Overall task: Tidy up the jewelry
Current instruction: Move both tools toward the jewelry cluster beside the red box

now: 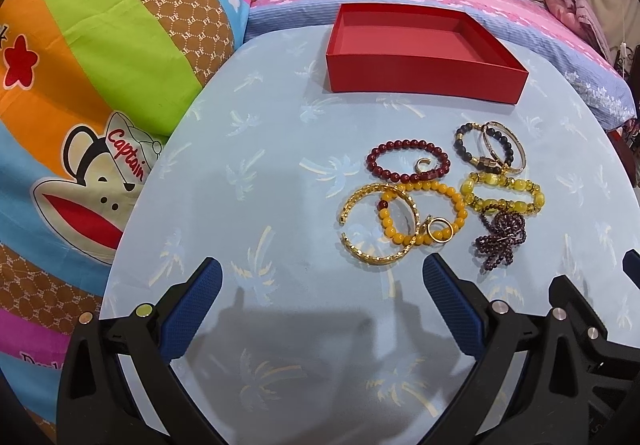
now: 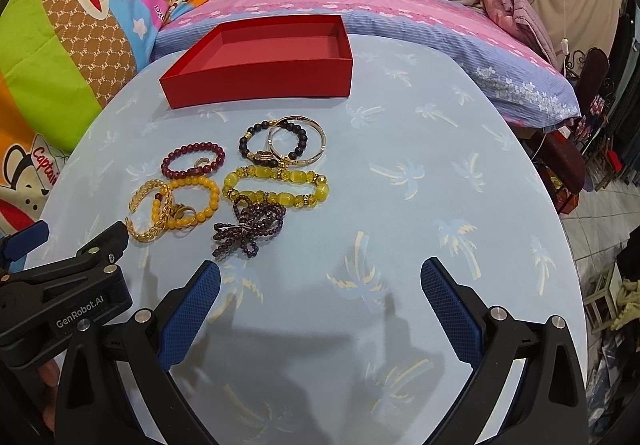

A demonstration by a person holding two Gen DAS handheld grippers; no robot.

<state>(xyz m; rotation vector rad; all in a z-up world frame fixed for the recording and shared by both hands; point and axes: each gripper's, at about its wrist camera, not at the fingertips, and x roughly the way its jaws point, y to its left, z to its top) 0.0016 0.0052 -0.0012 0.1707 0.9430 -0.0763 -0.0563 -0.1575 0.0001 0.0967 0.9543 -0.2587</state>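
While nothing has yet gone into the red box [image 1: 420,75], I hold my left gripper [image 1: 322,285] and right gripper [image 2: 320,285] low over the table [image 2: 440,205], both spread wide and gripping nothing; the jewelry lies heaped just before the box, presumably so each piece is a short carry; I count five beaded bracelets, among them a dark red one [image 1: 408,161], two gold bangles, a purple bead cluster [image 2: 248,229], and what look like three rings.
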